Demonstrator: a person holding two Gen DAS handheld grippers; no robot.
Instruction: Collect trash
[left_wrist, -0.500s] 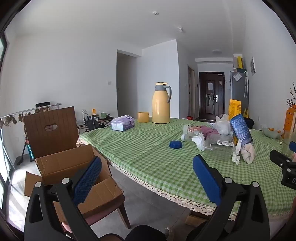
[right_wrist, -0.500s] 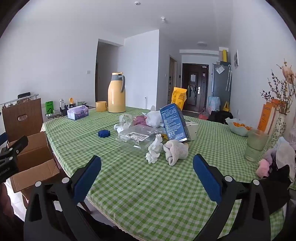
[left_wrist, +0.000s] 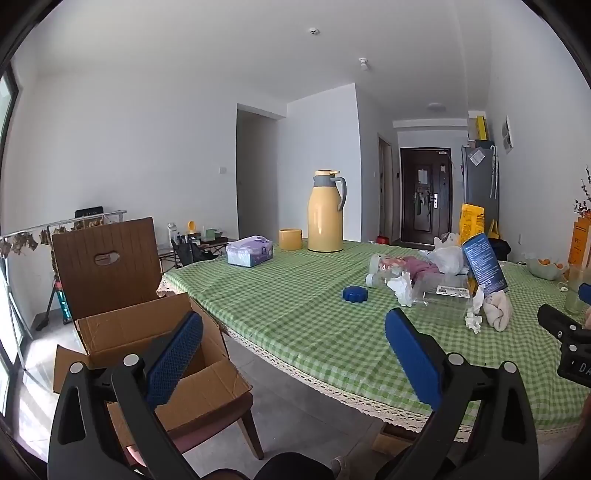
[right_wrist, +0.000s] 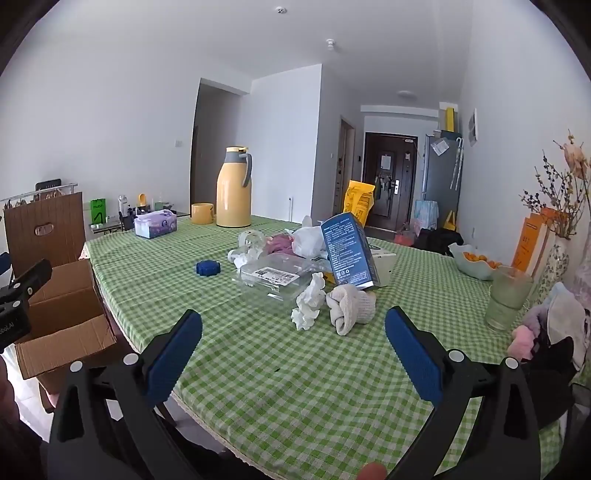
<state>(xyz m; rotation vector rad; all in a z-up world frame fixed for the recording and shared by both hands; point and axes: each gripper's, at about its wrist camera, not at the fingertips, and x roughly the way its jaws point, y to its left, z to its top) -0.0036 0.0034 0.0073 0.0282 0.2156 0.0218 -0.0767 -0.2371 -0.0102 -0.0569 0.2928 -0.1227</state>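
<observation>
Almost nothing has changed in the last half second; both views match the earlier ones, so collecting has not begun. The left hand-held gripper (left_wrist: 293, 350) hangs spread and empty between the open brown cardboard box (left_wrist: 147, 354) on the chair and the green checked tabletop (left_wrist: 295, 314); the right hand-held gripper (right_wrist: 293, 350) — equally spread, holding nothing — faces the litter: crumpled white tissue (right_wrist: 308, 304), clear plastic clamshell tray (right_wrist: 277, 278), dark blue carton (right_wrist: 349, 254).
</observation>
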